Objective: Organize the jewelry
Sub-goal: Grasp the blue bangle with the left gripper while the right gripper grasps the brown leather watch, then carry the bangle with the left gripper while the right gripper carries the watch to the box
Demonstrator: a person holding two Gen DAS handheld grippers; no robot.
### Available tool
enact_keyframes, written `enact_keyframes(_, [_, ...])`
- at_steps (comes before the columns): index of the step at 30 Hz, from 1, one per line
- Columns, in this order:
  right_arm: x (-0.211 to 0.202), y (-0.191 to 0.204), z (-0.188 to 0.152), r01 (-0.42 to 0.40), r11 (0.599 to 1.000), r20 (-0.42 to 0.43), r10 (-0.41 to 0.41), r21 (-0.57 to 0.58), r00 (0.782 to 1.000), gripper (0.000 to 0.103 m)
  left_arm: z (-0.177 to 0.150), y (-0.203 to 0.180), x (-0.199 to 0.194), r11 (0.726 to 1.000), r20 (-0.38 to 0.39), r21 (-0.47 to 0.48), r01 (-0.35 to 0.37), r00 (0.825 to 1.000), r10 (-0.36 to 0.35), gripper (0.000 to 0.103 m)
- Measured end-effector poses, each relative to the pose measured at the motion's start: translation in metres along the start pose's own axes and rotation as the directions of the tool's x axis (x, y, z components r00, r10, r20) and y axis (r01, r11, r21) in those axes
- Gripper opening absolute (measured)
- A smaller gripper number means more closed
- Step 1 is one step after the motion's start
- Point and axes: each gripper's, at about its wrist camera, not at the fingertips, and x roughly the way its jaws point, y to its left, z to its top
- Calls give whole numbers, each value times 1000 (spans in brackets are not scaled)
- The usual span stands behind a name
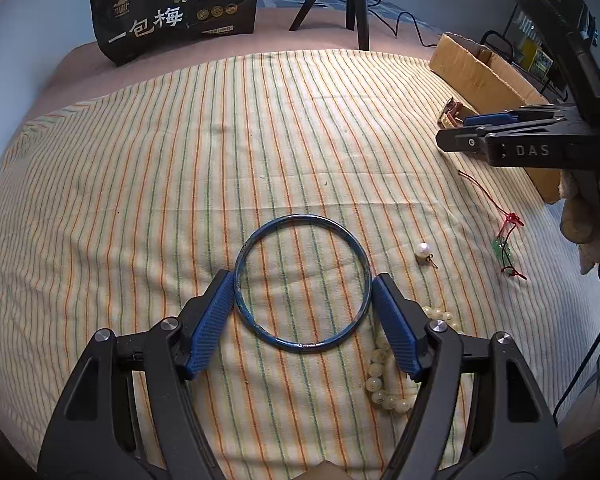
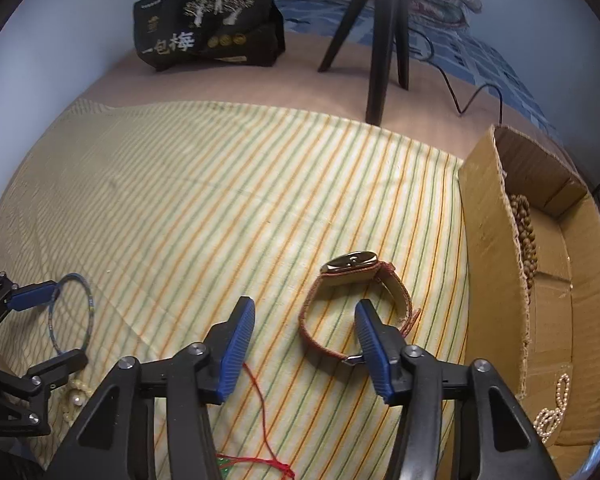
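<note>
A blue bangle point(image 1: 302, 282) lies flat on the striped cloth. My left gripper point(image 1: 302, 280) is open with its blue pads on either side of the bangle, at its rim. A pearl earring point(image 1: 425, 251), a pale bead bracelet point(image 1: 384, 376) and a red cord with a green pendant point(image 1: 502, 246) lie to the right. In the right wrist view a watch with a red-brown strap point(image 2: 354, 300) lies on the cloth. My right gripper point(image 2: 305, 312) is open, its right finger over the strap's near end. The bangle point(image 2: 73, 314) also shows there at far left.
An open cardboard box point(image 2: 496, 248) stands at the cloth's right edge, holding brown wooden beads point(image 2: 525, 232) and a pearl strand point(image 2: 554, 408). A black snack bag point(image 1: 176, 8) and a black tripod point(image 2: 380, 40) stand at the back. A cable runs behind the tripod.
</note>
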Motion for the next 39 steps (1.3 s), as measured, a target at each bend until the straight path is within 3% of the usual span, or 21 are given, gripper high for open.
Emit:
enact_keyframes(3, [4, -4, -2, -1, 1000, 9, 1, 15, 1000, 52, 0, 0, -1, 1000, 1, -2, -1, 1000, 1, 73])
enact_keyframes(8, [5, -4, -3, 1, 1000, 19, -2, 15, 1000, 20, -1, 1, -1, 1000, 1, -3, -3, 1000, 3, 73])
enact_keyframes(13, [-2, -1, -3, -10, 1000, 42, 10, 6, 999, 7, -2, 3, -6, 1000, 5, -16, 0, 1000, 0, 73])
enact_keyframes(26, [-50, 1, -10, -59, 998, 154, 55, 24, 987, 7, 0, 10, -32, 999, 61, -38, -6, 998, 9, 72])
enact_keyframes(39, [-118, -7, -29, -66, 997, 291, 53, 35, 955, 7, 9, -2, -69, 999, 141, -33, 28, 990, -23, 72])
